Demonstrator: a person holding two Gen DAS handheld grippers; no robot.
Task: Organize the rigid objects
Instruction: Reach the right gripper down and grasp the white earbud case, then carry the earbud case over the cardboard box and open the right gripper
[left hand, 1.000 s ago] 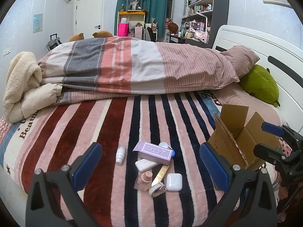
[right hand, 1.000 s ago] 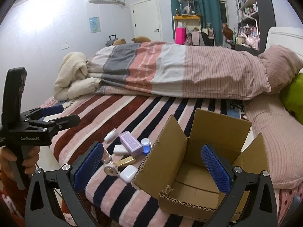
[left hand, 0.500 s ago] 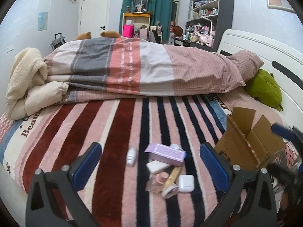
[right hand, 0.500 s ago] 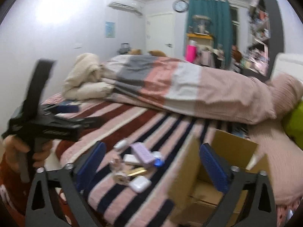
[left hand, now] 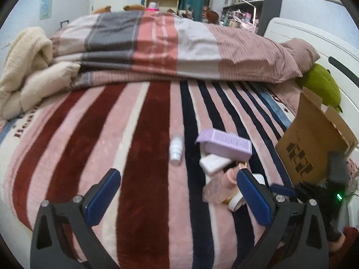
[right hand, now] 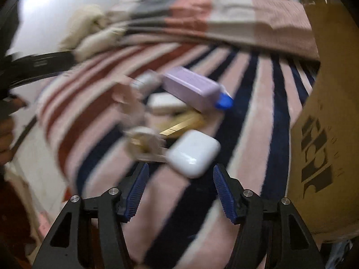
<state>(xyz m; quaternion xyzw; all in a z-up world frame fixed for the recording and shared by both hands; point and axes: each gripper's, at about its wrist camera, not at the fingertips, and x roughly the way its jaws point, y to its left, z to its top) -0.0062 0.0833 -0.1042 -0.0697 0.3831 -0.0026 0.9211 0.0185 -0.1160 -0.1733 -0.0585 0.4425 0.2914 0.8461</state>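
The right gripper (right hand: pixel 180 191) is seen with its ribbed blue pads parted and closing, nothing pressed between them; a white earbud case (right hand: pixel 193 152), smooth, glossy and round-cornered, lies just ahead of the fingertips on the striped blanket (right hand: pixel 258 116). The left gripper (left hand: pixel 177 198) is held wide open over the same blanket, with nothing between its pads.

Beyond the case, a small cluster of rigid objects is gathered: one lilac rectangular box (left hand: pixel 226 143) with faint printing that cannot be read, one flat white bar (left hand: pixel 214 163) partly under it, one gold strip (right hand: pixel 184 123), one blue cap (right hand: pixel 223 102) at the lilac box's end, one pale pink bottle (left hand: pixel 218 188) and one roll-shaped white item (right hand: pixel 143 142), blurred. One small white bottle (left hand: pixel 176 149) lies apart, to the left of the cluster in the left wrist view.

To the right of the cluster one open cardboard box (left hand: pixel 314 139) of corrugated board is set, a dark stencilled mark printed on its side; the characters cannot be made out. The blanket is plush, in pink, dark red, navy and cream stripes; dark lettering along its edge is too blurred to read.
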